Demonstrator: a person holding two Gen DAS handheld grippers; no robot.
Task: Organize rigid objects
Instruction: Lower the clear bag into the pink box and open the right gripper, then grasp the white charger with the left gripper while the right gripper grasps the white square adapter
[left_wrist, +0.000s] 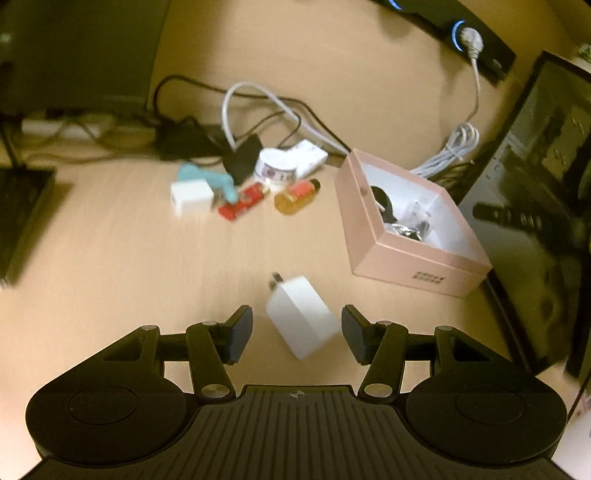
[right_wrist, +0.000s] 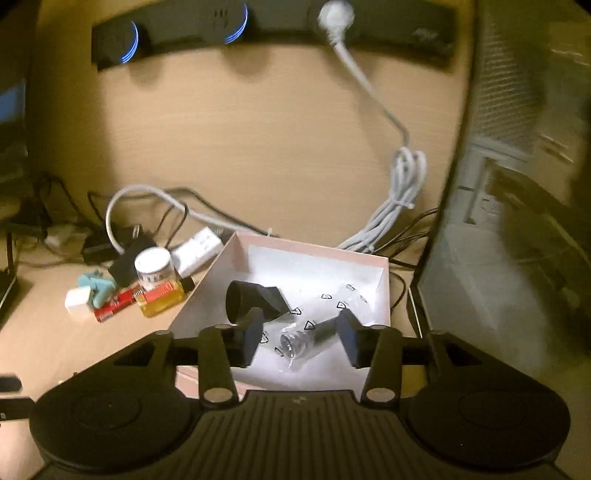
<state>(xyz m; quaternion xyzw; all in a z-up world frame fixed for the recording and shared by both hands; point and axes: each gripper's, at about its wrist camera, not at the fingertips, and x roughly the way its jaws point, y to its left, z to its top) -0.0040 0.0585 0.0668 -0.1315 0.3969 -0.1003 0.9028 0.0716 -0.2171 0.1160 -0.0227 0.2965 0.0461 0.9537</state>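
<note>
On the bench, off to the left, a small heap waits: a white cube (left_wrist: 191, 196), a teal piece (left_wrist: 218, 180), a red clip (left_wrist: 242, 204), an amber bottle (left_wrist: 295, 196) and a white jar (left_wrist: 276, 168), bunched together near the back cables. Nearer the front edge, the left gripper (left_wrist: 297, 334) hangs half open over a white charger (left_wrist: 300, 315), which lies between its two pads, touching neither that I can see. The charger's long axis runs slantwise, prongs pointing away and to the left, so the jaws would close roughly across its width. This hand is plainly the nearer one. To the right stands the pink box (left_wrist: 406, 258). The right gripper (right_wrist: 301, 338) is over the box, parted and holding nothing, with a bagged part (right_wrist: 299, 341) lying on the box floor below it beside a black piece (right_wrist: 255, 299).
</note>
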